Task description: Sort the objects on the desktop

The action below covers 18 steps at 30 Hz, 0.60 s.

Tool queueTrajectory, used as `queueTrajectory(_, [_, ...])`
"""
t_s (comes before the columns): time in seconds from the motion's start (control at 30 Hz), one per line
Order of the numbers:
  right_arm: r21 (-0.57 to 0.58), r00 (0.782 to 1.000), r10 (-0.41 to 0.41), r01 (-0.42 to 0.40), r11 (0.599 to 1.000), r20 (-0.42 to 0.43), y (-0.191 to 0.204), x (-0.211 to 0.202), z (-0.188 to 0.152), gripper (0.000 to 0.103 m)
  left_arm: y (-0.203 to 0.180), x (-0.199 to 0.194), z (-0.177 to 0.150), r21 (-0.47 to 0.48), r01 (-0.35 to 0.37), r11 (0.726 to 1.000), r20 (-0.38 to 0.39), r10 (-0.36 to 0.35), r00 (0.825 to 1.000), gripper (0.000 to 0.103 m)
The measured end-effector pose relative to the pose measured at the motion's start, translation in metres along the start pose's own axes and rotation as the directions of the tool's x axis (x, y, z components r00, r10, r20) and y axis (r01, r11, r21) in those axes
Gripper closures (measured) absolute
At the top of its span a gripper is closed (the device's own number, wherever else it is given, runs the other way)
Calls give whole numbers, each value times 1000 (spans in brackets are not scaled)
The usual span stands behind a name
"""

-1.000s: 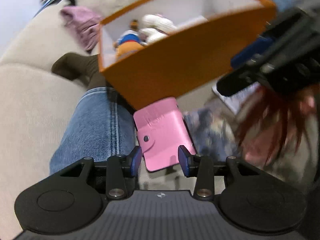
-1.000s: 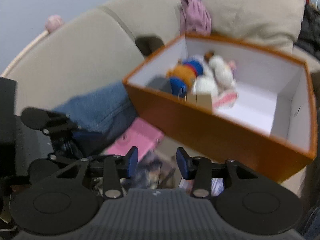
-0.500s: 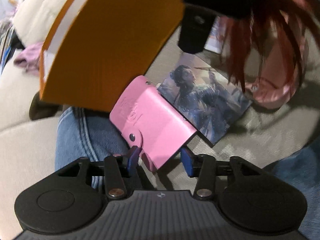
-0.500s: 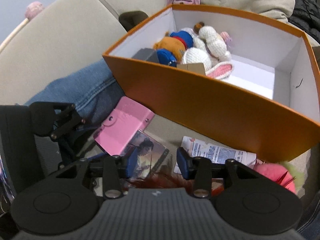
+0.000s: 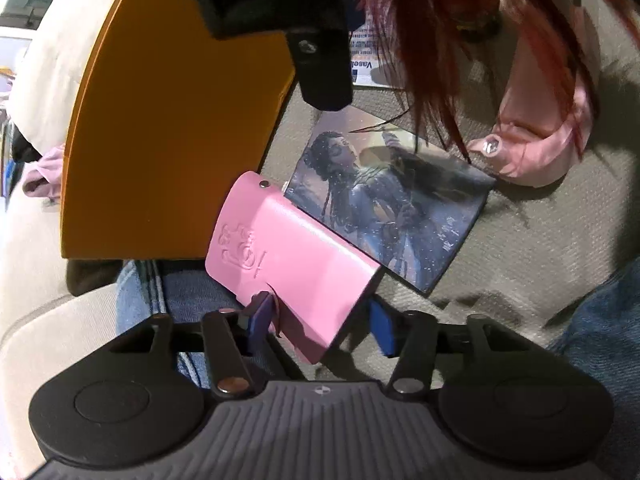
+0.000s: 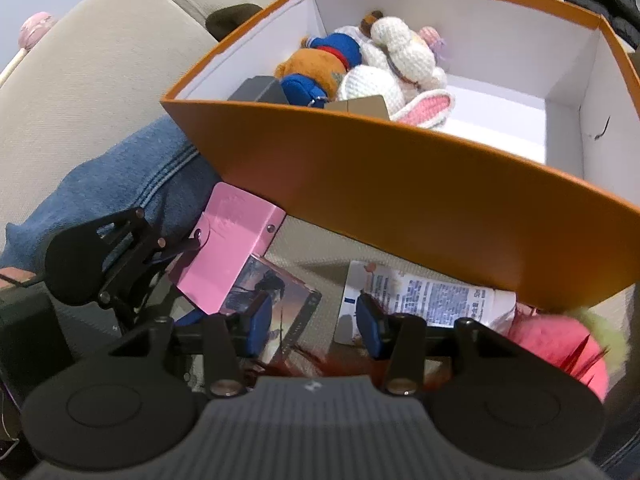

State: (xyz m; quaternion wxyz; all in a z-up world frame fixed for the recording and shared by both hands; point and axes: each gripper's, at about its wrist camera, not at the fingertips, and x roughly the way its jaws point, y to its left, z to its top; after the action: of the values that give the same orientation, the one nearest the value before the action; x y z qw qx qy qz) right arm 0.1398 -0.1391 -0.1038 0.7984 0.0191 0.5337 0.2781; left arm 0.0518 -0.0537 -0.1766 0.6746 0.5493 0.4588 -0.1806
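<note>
Pink card holder [image 5: 292, 264] lies on the sofa cushion [image 5: 532, 248] against the orange box [image 6: 400, 184], overlapping 1 picture card [image 5: 396, 208]. Left gripper [image 5: 320, 320] straddles its near corner, jaws spread, after narrowing slightly. Right gripper [image 6: 312, 320] hovers spread and empty. Next, judging by this: pinch, then lift into the box.

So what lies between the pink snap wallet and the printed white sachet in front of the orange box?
In the right wrist view, a glossy picture card lies between the pink snap wallet and the printed white sachet, its corner tucked under the wallet.
</note>
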Motion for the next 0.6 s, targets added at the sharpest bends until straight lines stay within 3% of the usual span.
queueTrajectory(0.17, [7, 1000, 10, -10, 1000, 16, -4, -5, -1, 54, 7, -17, -13, -87, 53, 995, 41, -49, 998, 82])
queueTrajectory(0.27, [15, 999, 15, -15, 1000, 28, -6, -8, 0, 54, 16, -31, -21, -191, 70, 979, 80, -56, 995, 88])
queueTrajectory(0.37, [16, 999, 20, -21, 1000, 34, -5, -9, 1, 54, 31, -45, -30, -310, 103, 945, 126, -66, 990, 91])
queueTrajectory(0.53, [-7, 995, 91, -91, 996, 49, 4, -13, 4, 54, 56, -79, -30, -494, 208, 844, 234, -101, 967, 96])
queueTrajectory(0.6, [20, 989, 145, -146, 989, 33, 6, -9, 8, 54, 73, -72, -30, -515, 208, 832, 255, -83, 963, 103])
